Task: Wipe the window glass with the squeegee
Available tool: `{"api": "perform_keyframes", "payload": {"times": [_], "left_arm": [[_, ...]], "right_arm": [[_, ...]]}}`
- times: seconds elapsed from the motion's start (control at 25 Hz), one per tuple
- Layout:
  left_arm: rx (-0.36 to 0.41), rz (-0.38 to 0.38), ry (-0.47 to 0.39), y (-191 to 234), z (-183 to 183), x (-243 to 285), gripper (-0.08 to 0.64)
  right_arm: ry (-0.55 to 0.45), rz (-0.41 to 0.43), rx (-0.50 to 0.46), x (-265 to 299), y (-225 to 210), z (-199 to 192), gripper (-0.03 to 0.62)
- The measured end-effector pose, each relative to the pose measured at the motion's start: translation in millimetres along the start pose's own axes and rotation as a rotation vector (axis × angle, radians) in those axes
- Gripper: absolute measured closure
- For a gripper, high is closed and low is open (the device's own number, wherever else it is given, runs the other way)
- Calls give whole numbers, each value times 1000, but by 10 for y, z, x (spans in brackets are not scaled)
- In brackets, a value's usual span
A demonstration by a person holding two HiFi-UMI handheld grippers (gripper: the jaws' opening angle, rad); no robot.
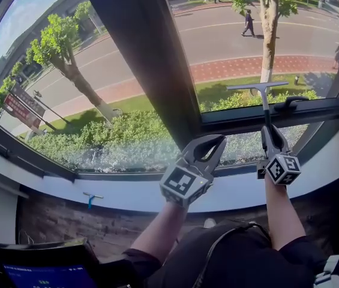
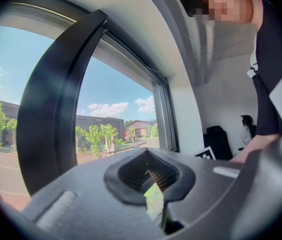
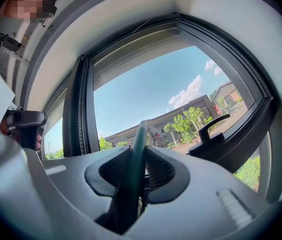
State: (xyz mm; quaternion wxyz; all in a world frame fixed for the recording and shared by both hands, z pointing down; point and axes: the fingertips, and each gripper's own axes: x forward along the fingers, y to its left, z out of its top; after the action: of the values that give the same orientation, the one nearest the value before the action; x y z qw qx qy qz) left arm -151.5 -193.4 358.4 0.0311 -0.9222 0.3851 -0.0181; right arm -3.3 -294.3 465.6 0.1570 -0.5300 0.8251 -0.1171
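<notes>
Two large panes of window glass (image 1: 229, 41) fill the upper frame, split by a dark mullion (image 1: 151, 59). A cloudy, wet-looking film (image 1: 127, 155) lies along the bottom of the window, so most of the wiping seems still to do; the glass above looks clear. The squeegee (image 1: 258, 87) stands upright at centre right, its blade apparently on the right pane, just beside the window handle (image 1: 289, 104). The right claw (image 1: 270, 132) is clenched on its shaft. The left claw (image 1: 216, 141), at centre frame, is closed on nothing.
</notes>
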Motion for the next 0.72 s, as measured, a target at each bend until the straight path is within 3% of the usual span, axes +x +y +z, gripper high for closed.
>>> {"api": "perform_keyframes", "payload": {"times": [0.72], "left_arm": [[-17, 14, 29, 16, -118, -40, 557]], "right_arm": [[92, -29, 96, -138, -189, -482, 491]]}}
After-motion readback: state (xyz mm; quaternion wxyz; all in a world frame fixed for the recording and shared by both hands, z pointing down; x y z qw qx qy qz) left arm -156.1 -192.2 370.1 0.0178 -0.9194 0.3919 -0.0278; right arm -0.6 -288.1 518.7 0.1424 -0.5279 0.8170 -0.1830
